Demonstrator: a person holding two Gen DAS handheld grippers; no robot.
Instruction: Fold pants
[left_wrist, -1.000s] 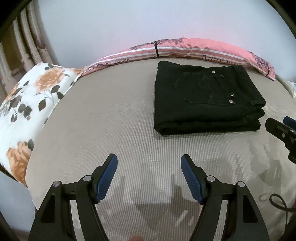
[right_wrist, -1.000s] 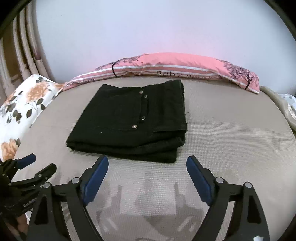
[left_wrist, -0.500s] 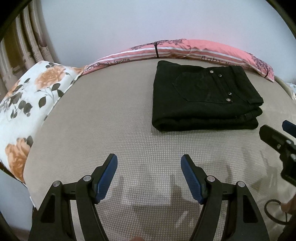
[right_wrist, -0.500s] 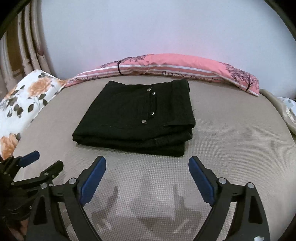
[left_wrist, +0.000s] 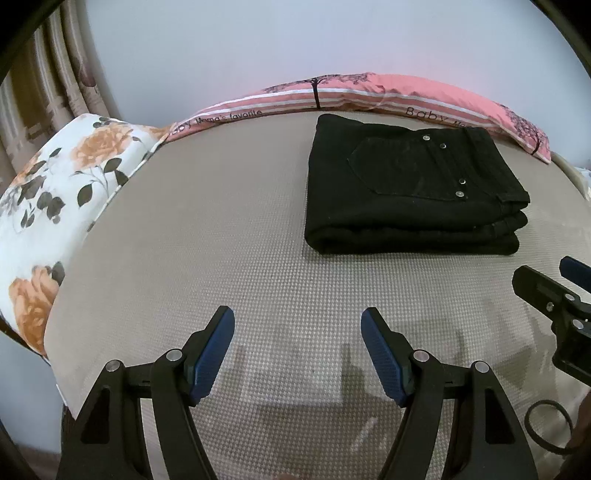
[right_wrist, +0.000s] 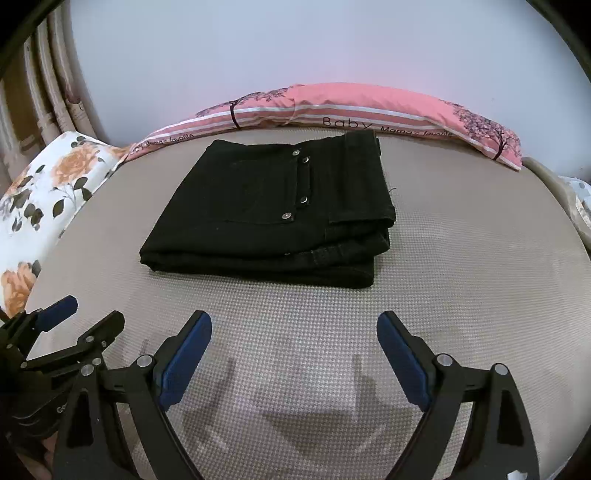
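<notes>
Pants (right_wrist: 273, 214), black and folded into a compact stack, lie on the beige mattress (right_wrist: 461, 280) ahead of both grippers, long side across the view. Left gripper (left_wrist: 297, 325) and right gripper (right_wrist: 294, 325) hover with jaws spread and empty; the stack sits more squarely before the right one.

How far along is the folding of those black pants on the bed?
It looks finished. The black pants lie on the bed as a neat stack of layers, with the back pocket on top, near the pink pillow. Nothing is in hand: the left hand-held gripper and the right hand-held gripper both hang open and empty in front of the stack. I see nothing left to fold.
</notes>
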